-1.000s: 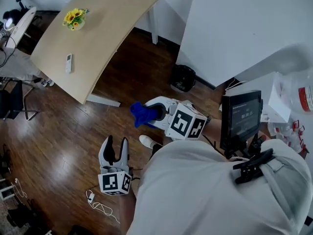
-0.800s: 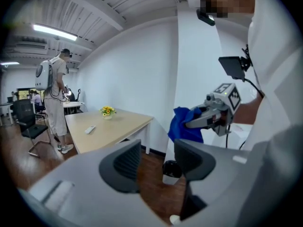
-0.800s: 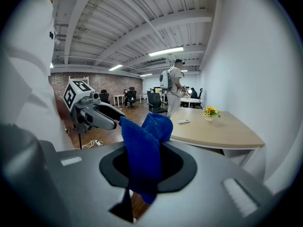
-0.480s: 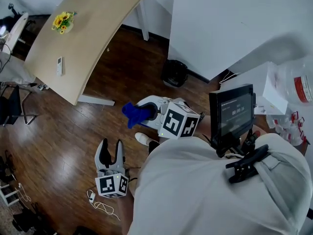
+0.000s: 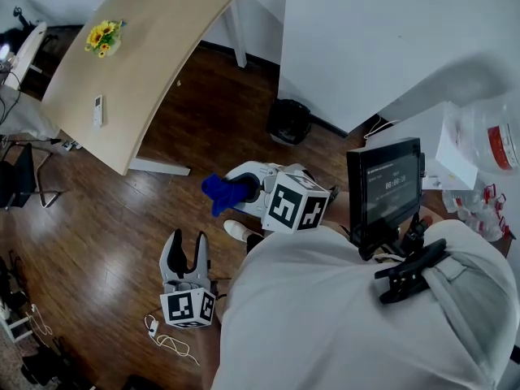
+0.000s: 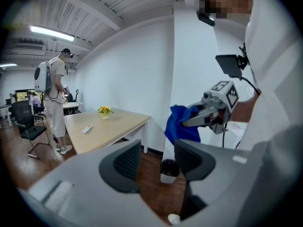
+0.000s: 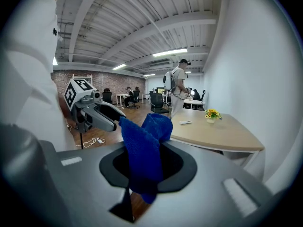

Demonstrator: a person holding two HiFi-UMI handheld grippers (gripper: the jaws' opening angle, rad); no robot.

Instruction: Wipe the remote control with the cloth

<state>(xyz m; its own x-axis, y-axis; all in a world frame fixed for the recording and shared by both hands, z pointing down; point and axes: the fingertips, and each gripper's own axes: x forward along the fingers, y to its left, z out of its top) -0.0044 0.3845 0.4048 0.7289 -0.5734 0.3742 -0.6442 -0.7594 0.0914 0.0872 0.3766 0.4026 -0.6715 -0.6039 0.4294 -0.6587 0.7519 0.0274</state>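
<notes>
The white remote control (image 5: 97,110) lies on the light wooden table (image 5: 154,47), far from both grippers; it also shows as the remote (image 6: 87,129) and the remote (image 7: 185,122). My right gripper (image 5: 244,187) is shut on a blue cloth (image 5: 221,192), which bunches out past its tips over the wood floor. In the right gripper view the cloth (image 7: 144,150) hangs between the closed jaws of the right gripper (image 7: 147,167). My left gripper (image 5: 188,246) is lower left above the floor. The left gripper (image 6: 157,160) has its jaws slightly apart with nothing between them.
A pot of yellow flowers (image 5: 103,36) stands on the table's far end. A black bin (image 5: 289,121) sits by the white wall. A white cable (image 5: 166,341) lies on the floor. An office chair (image 5: 20,173) is at the left. A person with a backpack (image 6: 54,98) stands beyond the table.
The whole view and both grippers have shifted a little to the left in the picture. The blue cloth stays clamped in the right gripper. The left jaws look the same.
</notes>
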